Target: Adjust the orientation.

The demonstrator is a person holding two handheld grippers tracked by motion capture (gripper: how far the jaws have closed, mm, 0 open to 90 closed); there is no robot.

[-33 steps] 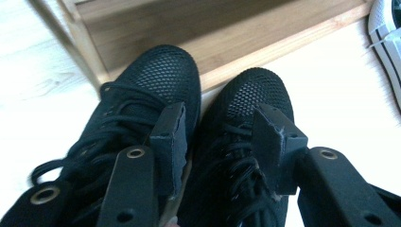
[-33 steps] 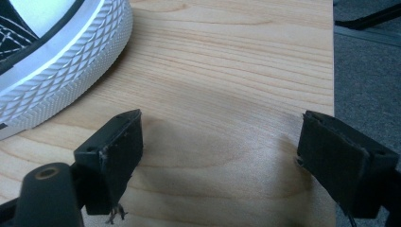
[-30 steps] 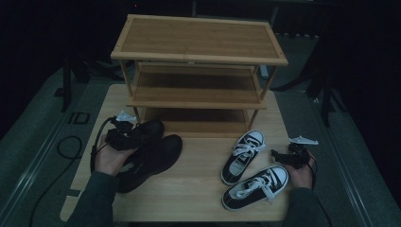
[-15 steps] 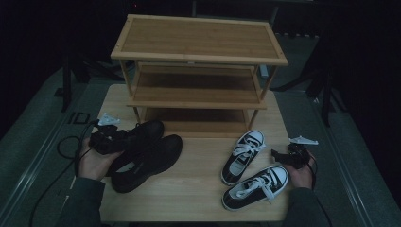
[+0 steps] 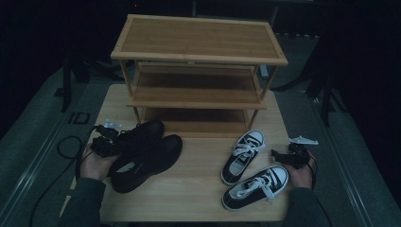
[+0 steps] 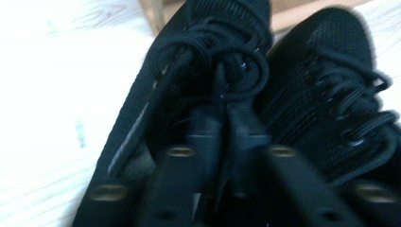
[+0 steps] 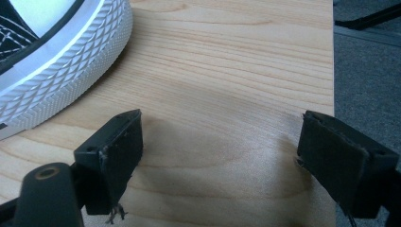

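Left tongs (image 6: 222,137) just closed on black shoe (image 5: 137,137) collar; right tongs (image 7: 220,156) wide, beside sneaker (image 7: 56,71); rack (image 5: 198,71) behind.

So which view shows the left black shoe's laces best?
The left gripper view: the knotted laces sit close up, just beyond the claw. The high view shows that shoe dark, with laces indistinct. The right gripper view faces the table.

Black mesh shoes (image 5: 142,153) with black laces at nine o'clock, black sneakers (image 5: 253,175) with white laces, white toe caps and diamond-textured white soles at four o'clock, all on pale wood-grain table (image 5: 198,189) beneath a honey-brown rack (image 5: 198,40).
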